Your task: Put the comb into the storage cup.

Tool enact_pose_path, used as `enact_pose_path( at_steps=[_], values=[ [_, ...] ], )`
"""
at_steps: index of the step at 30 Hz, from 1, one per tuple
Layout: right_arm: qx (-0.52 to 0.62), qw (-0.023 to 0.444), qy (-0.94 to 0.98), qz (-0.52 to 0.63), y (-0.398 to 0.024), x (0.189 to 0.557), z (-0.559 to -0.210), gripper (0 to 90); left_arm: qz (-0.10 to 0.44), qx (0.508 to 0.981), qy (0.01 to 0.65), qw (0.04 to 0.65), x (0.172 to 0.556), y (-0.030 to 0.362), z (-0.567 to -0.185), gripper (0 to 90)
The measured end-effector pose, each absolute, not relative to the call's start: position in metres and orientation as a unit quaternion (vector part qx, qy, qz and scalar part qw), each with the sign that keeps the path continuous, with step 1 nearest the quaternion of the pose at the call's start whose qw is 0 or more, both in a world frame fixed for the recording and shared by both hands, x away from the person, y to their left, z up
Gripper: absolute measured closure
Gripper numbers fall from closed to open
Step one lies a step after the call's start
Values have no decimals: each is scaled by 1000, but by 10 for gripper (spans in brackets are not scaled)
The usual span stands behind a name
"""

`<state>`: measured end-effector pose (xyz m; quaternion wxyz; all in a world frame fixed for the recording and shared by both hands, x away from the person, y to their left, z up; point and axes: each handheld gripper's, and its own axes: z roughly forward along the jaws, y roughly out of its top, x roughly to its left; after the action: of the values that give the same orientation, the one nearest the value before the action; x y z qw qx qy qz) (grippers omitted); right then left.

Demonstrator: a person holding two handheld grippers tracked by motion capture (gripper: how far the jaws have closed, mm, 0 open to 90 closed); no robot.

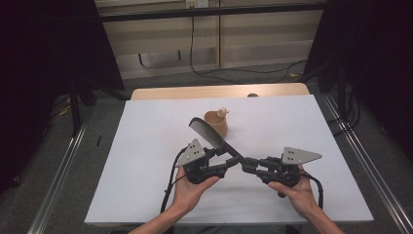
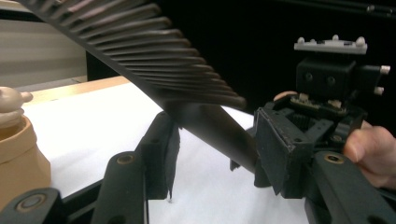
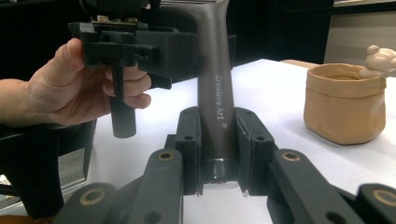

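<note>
A dark comb (image 1: 209,130) hangs slanted above the white table, its toothed end toward the far left beside a tan cup (image 1: 215,124). My right gripper (image 1: 246,165) is shut on the end of the comb's handle (image 3: 215,84), which stands upright between its pads. My left gripper (image 1: 233,163) meets it from the left. Its pads sit against both sides of the same handle (image 2: 210,130), just below the teeth (image 2: 154,51). The two grippers face each other almost tip to tip. A small beige figure (image 3: 378,59) perches on the cup's rim.
The white sheet (image 1: 146,146) covers the table, with a wooden edge (image 1: 219,91) at the far side. The cup (image 3: 344,102) stands just behind the comb's toothed end. Metal rails (image 1: 58,165) run along both sides, and dark curtains and cables lie beyond.
</note>
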<state>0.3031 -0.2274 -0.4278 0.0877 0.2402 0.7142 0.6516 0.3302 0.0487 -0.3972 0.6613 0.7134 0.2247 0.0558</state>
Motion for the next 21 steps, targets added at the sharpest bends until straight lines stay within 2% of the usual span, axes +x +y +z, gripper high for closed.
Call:
enact_pose_path(
  at_steps=[2, 21],
  values=[
    [241, 86, 711, 655, -228, 303, -427, 726, 55, 705, 232, 668, 331, 49, -397, 543],
    [238, 90, 702, 666, -230, 302, -426, 726, 4, 686, 242, 686, 340, 45, -392, 592]
  ],
)
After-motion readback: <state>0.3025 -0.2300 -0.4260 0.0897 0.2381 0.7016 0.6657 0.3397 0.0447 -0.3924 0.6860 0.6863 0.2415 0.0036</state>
